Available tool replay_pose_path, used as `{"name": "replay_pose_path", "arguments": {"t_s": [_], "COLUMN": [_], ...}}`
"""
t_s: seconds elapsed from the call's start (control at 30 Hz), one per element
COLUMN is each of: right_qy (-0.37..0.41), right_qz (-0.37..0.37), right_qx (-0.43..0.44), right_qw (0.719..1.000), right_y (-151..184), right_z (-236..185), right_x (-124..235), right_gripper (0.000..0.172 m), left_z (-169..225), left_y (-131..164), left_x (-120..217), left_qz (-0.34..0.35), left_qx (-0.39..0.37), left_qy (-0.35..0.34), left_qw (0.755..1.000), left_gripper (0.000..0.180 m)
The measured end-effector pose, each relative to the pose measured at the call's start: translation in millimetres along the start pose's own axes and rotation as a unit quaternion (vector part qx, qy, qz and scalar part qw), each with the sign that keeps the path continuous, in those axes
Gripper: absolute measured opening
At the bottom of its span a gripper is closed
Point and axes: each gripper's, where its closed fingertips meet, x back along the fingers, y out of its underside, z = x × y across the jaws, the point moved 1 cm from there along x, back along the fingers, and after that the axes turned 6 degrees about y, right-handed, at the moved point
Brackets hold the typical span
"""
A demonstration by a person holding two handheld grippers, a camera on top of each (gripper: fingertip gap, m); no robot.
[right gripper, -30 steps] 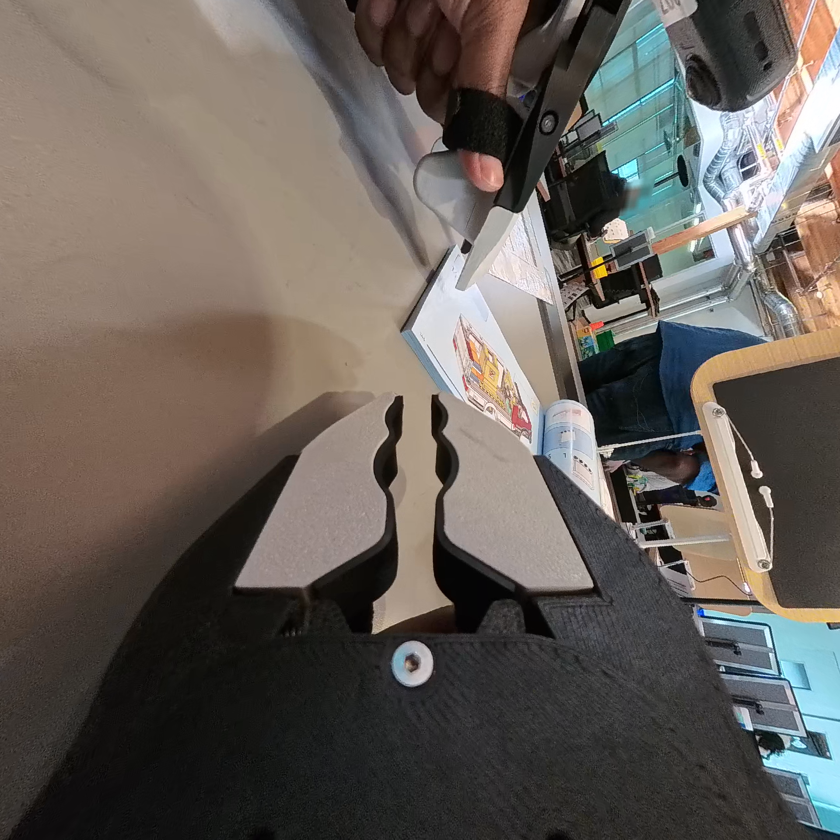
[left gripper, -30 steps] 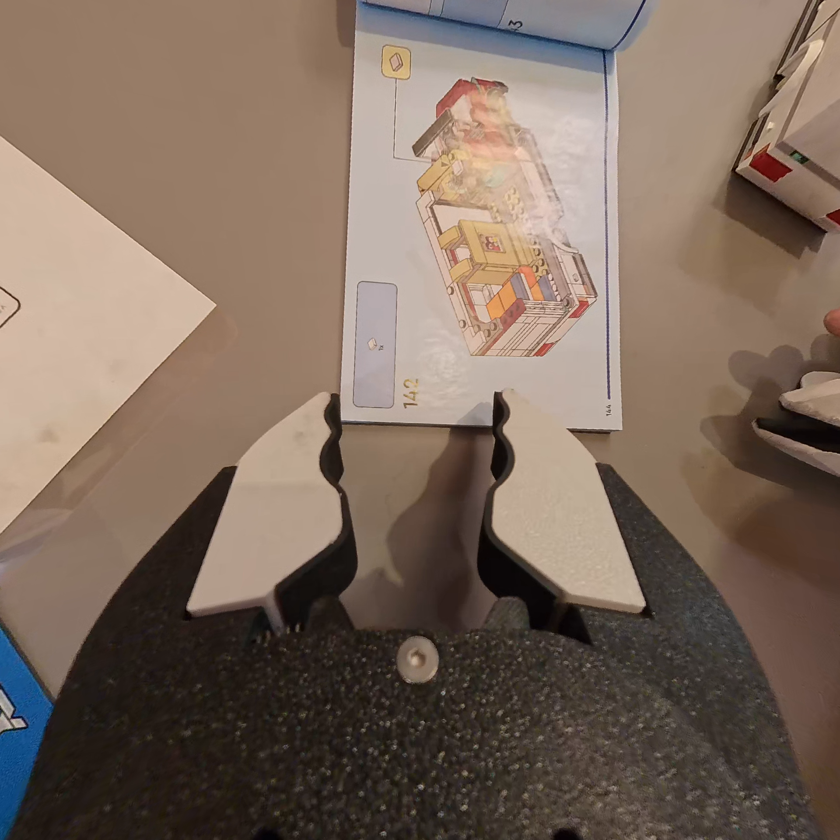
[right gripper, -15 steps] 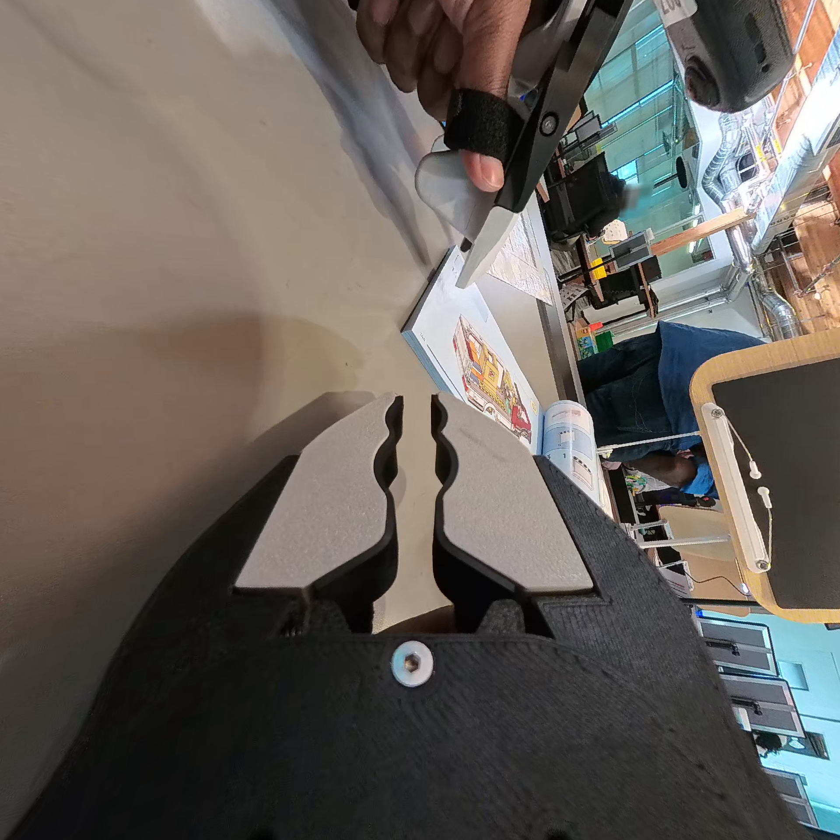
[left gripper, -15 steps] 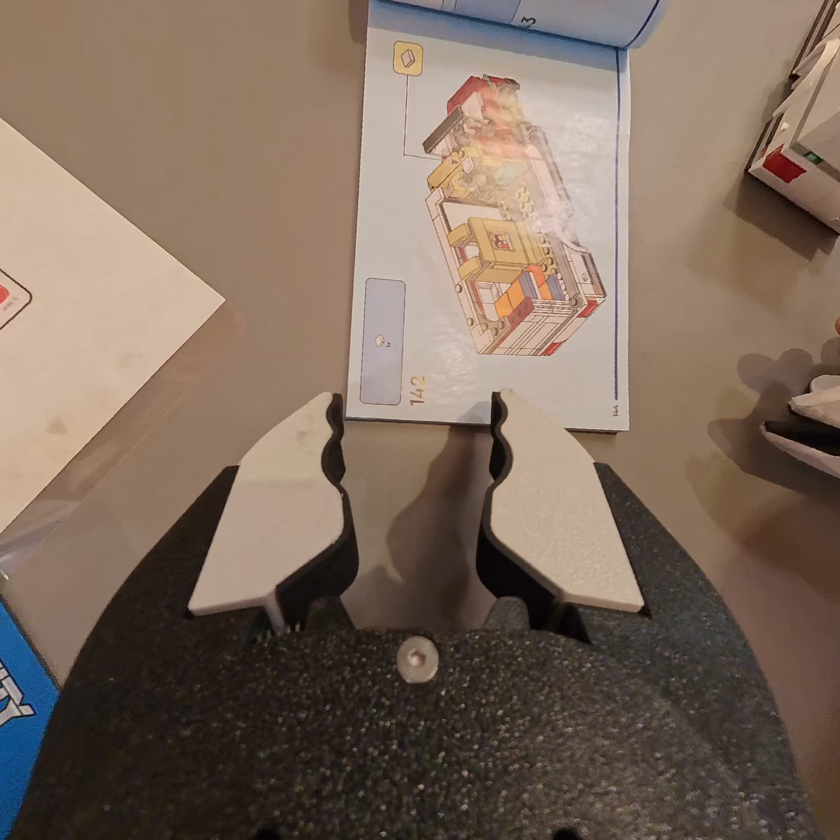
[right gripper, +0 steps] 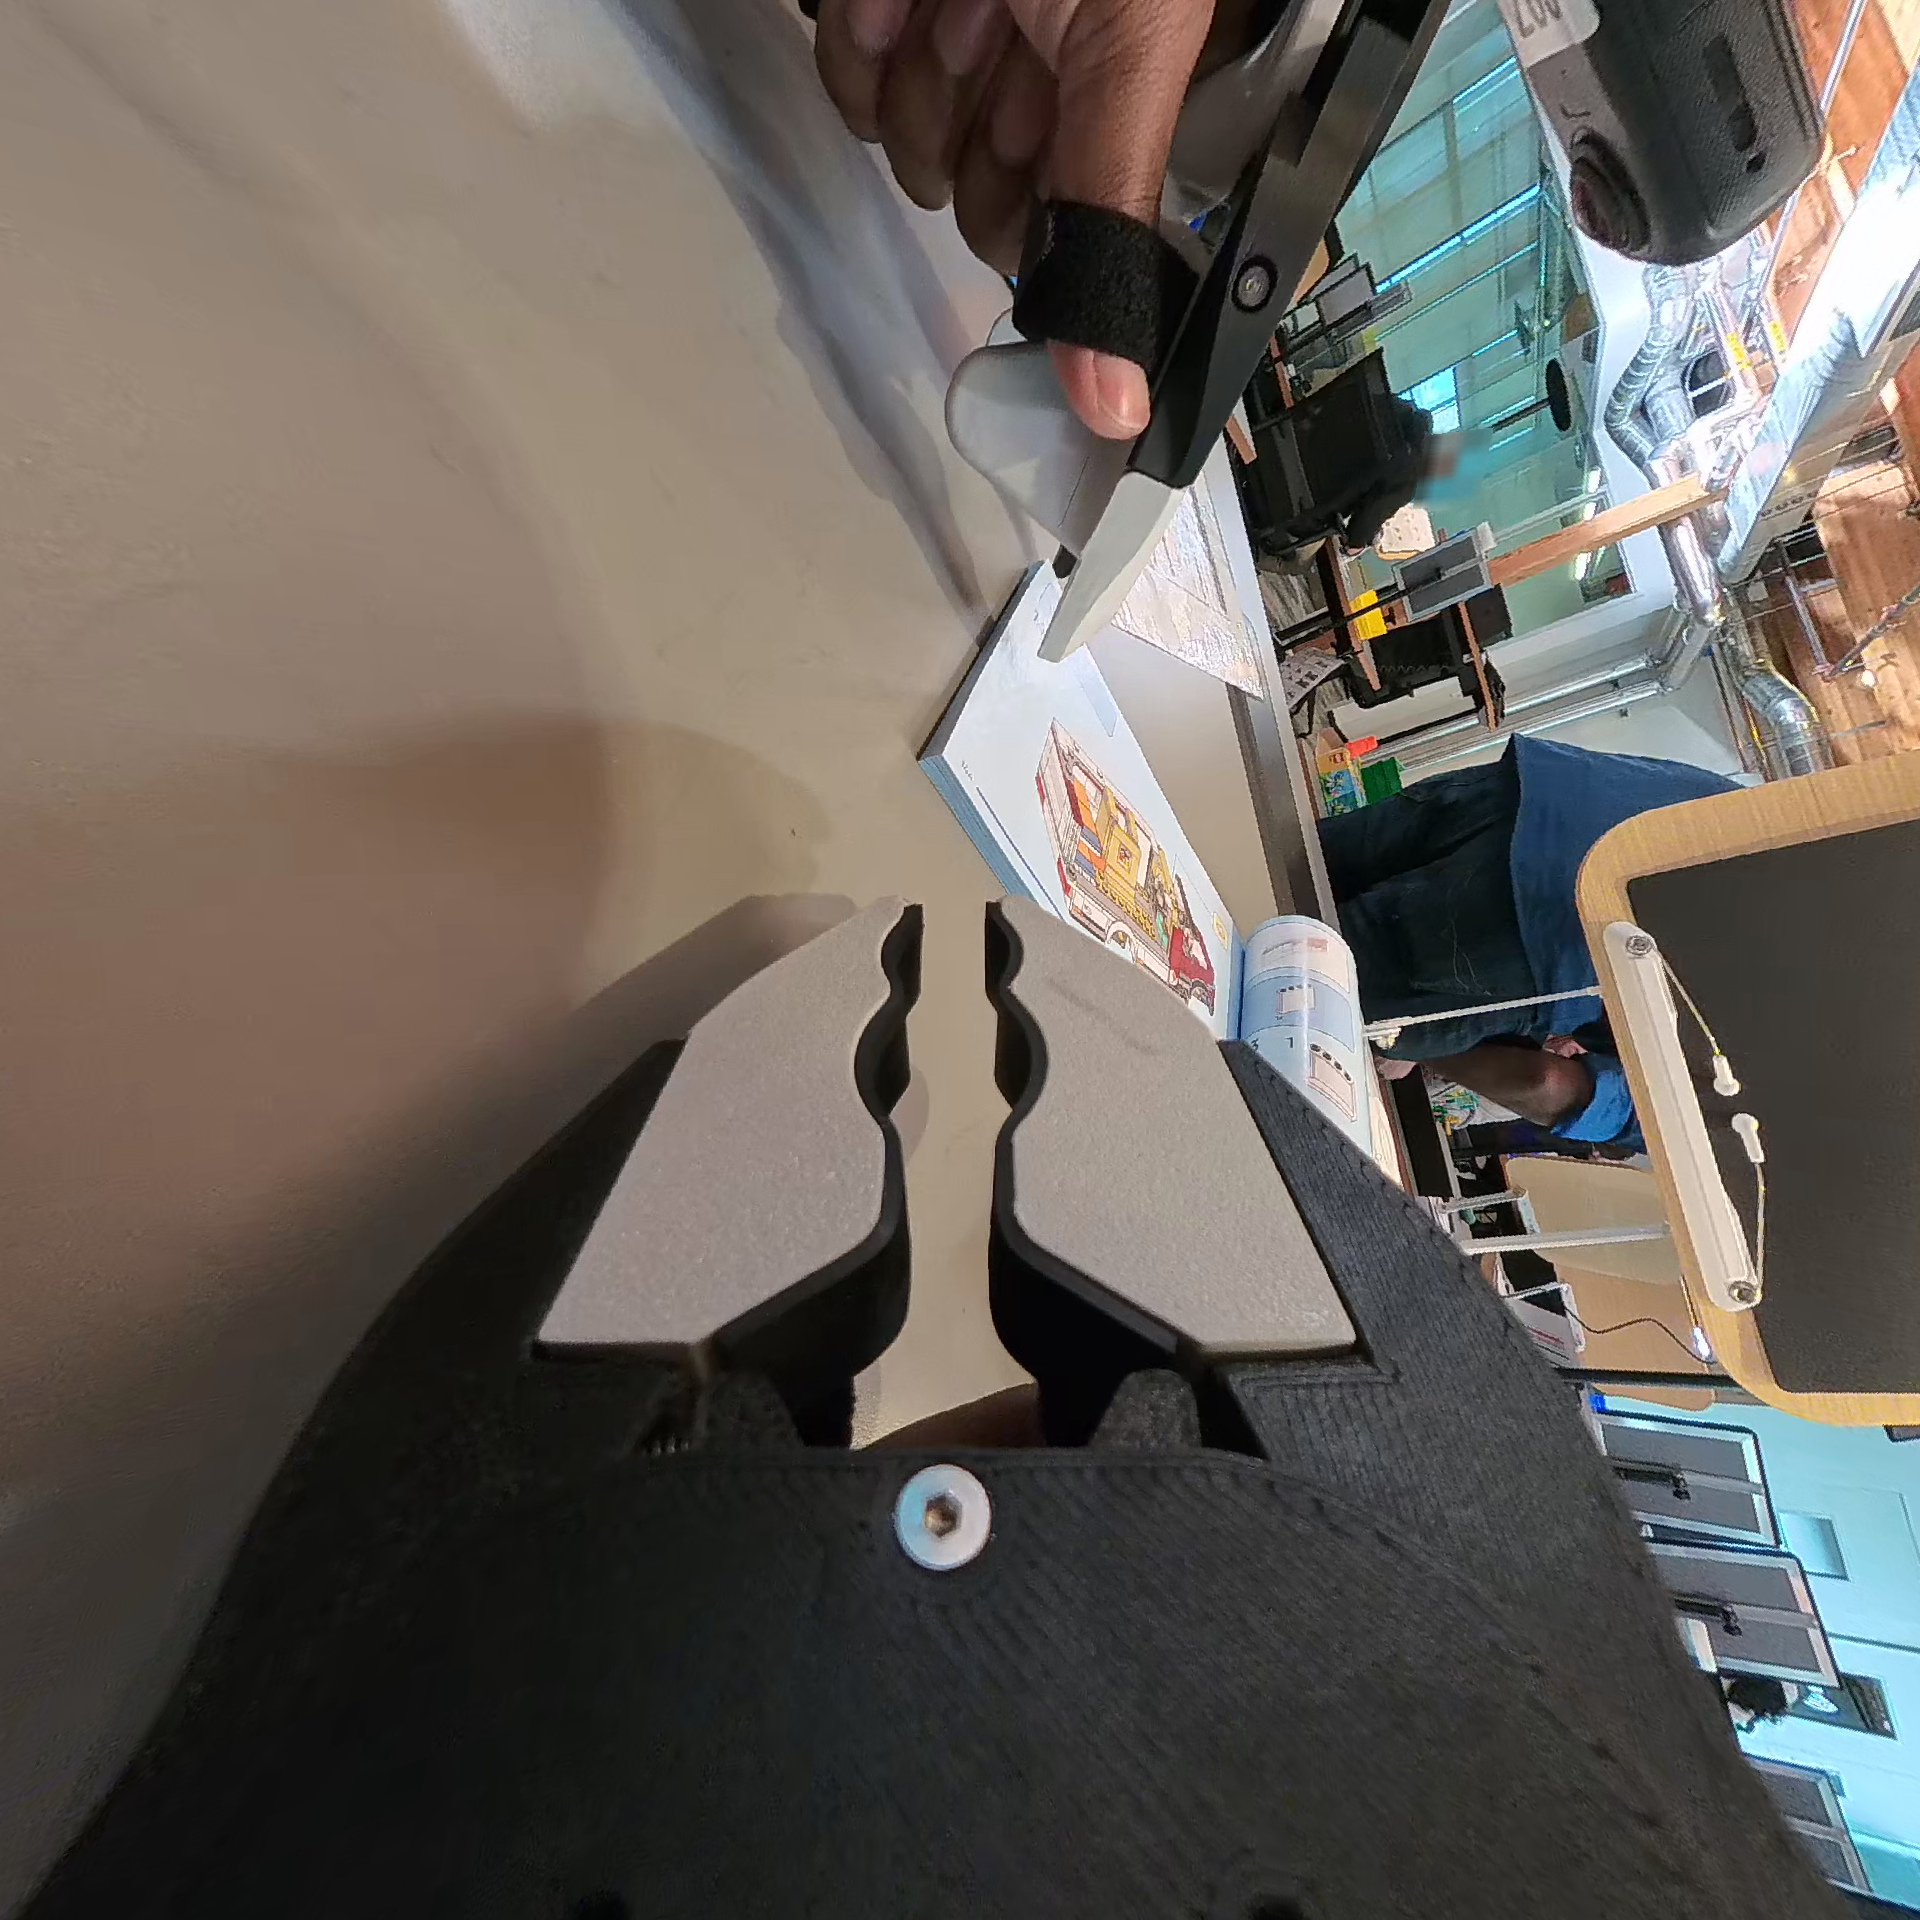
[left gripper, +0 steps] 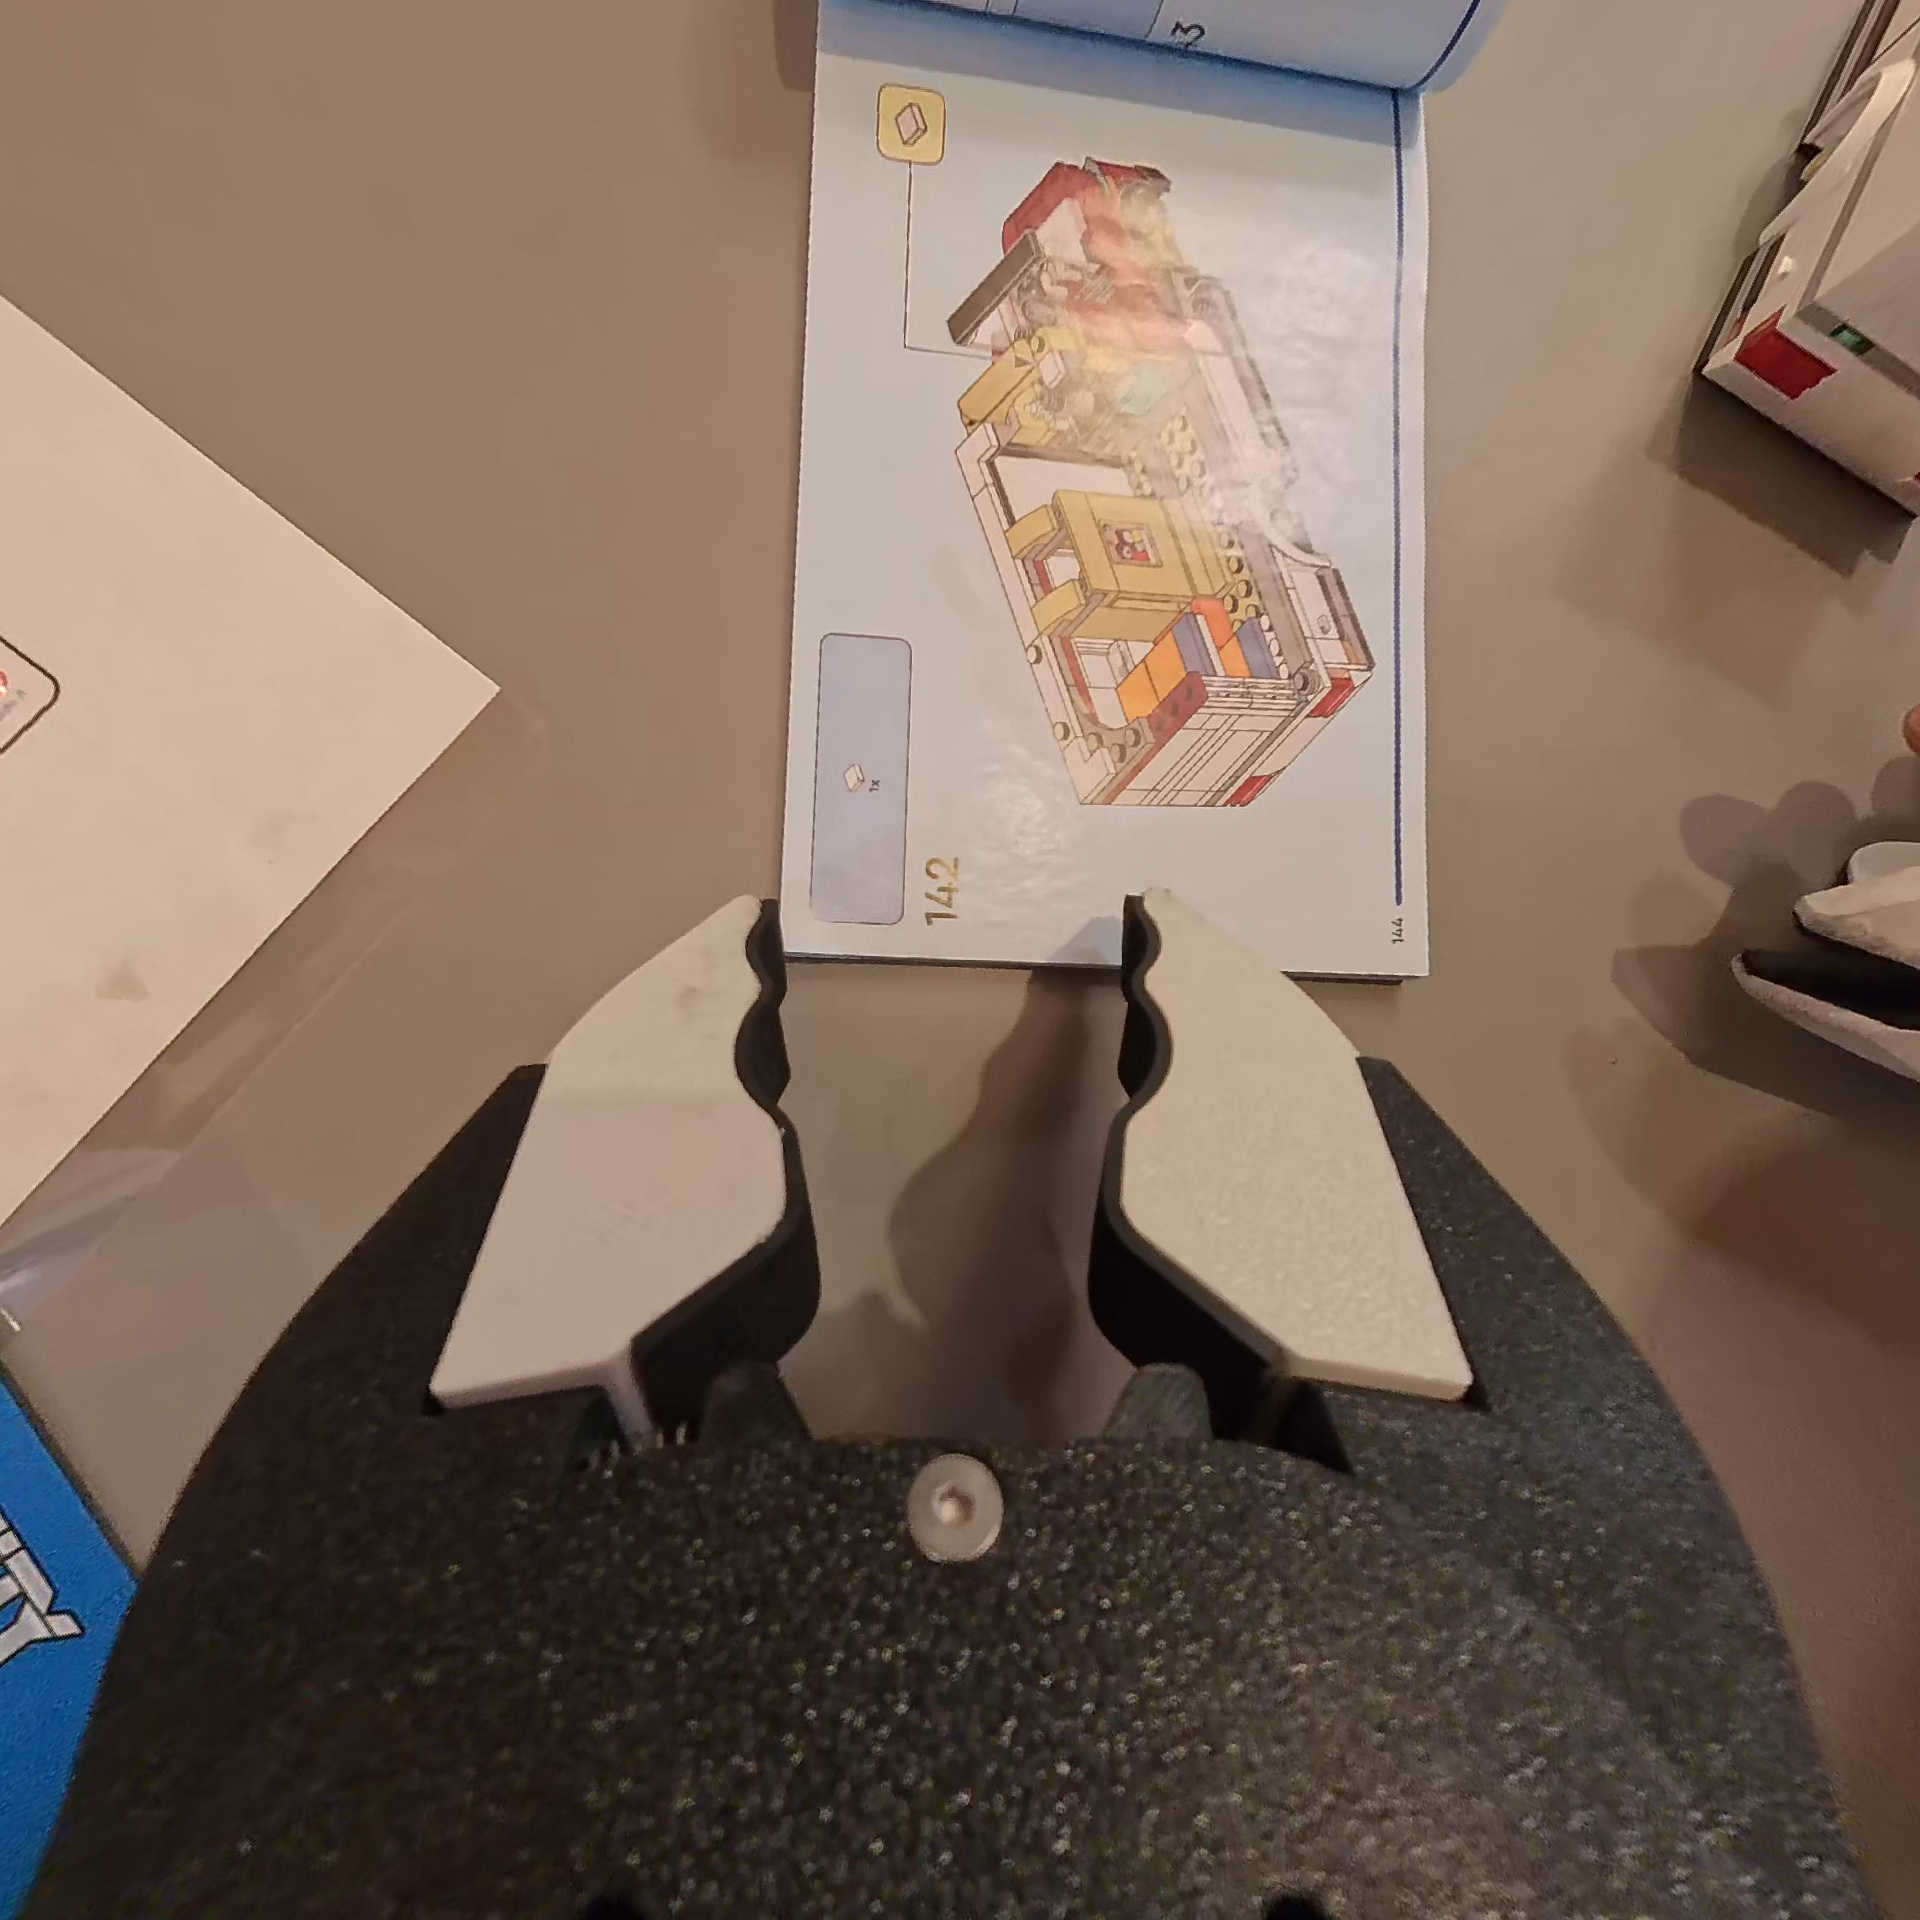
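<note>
Little has changed: left gripper (left gripper: 945,914) stays spread, bare, at booklet's (left gripper: 1112,499) 6 o'clock edge; right gripper (right gripper: 953,920) stays nearly closed, bare, above bench (right gripper: 416,520).

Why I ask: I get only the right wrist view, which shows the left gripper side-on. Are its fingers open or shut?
Observer: Open. The left gripper holds nothing. Only bare table shows between its fingers, and its tips are at the booklet's near edge.
Operator: Anything to its left?
Observer: A white sheet, with a blue box nearer the camera.
Operator: And to its right?
Observer: A white-and-red brick model, lying apart from the booklet.
</note>
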Motion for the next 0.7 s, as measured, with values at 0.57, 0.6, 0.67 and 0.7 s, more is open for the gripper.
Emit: {"name": "replay_pose_path", "arguments": {"t_s": [0.57,0.6,0.67,0.7], "right_qy": [0.000,0.000,0.000,0.000], "right_qz": [0.000,0.000,0.000,0.000], "right_qx": [0.001,0.001,0.001,0.001], "right_qw": [1.000,1.000,1.000,1.000], "right_y": [0.7,0.7,0.7,0.8], "right_z": [-1.5,-1.5,-1.6,-1.6], "right_x": [0.2,0.3,0.4,0.6], "right_gripper": [0.011,0.011,0.011,0.011], "left_z": [-7.5,-9.8,-14.1,-16.2], "left_y": [-7.0,-6.9,-6.2,-5.6], "left_x": [9.6,10.0,10.3,9.9], "left_qz": [0.032,0.034,0.037,0.037], "left_qx": [0.013,0.018,0.029,0.034], "left_qy": [-0.015,-0.019,-0.025,-0.029], "left_qw": [0.999,0.999,0.999,0.998], "left_gripper": [0.025,0.021,0.014,0.010]}}
